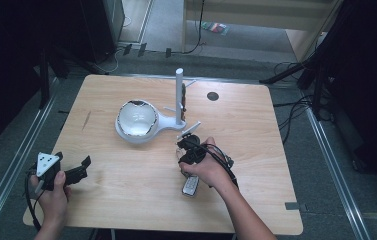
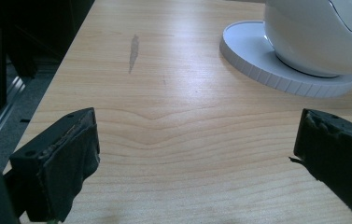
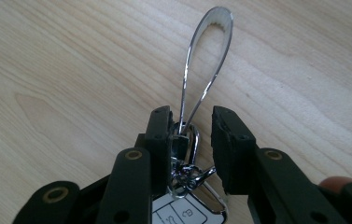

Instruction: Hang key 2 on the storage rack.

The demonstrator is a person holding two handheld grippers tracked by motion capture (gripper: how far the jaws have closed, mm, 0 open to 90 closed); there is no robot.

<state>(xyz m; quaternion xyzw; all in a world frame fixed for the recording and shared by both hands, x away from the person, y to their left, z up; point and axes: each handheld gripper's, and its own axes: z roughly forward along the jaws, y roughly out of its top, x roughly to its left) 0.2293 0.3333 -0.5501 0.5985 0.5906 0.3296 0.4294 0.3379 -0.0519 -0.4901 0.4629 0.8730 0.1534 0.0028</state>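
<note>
The step in hand looks like picking up a bunch of keys to hang it on the white stand; in the right gripper view, the right gripper [image 3: 192, 140] has its jaws drawn in around the metal clasp at the base of the chrome key loop [image 3: 208, 56], which rises from between them toward the top centre of the frame; the left jaw seems to touch the clasp, but a gap shows before the right jaw, so the grip reads as not yet made. A car key fob [image 3: 178, 212] hangs at the bottom centre of that view, below the clasp. In the high view the right gripper [image 1: 190, 145] sits just right of centre, with the fob [image 1: 190, 185] lying on the wooden table [image 1: 126, 190] beneath the hand; the stand's post [image 1: 179, 95] with its side pegs rises just above it, joined to a white bowl-shaped dish [image 1: 136, 121] at centre. The left gripper [image 1: 76, 170] rests at the lower left, jaws wide apart and holding nothing. The next move likely calls for clenching fully on the clasp, lifting the bunch clear of the table; then steering the loop over a peg, keeping it upright so it threads cleanly.
</note>
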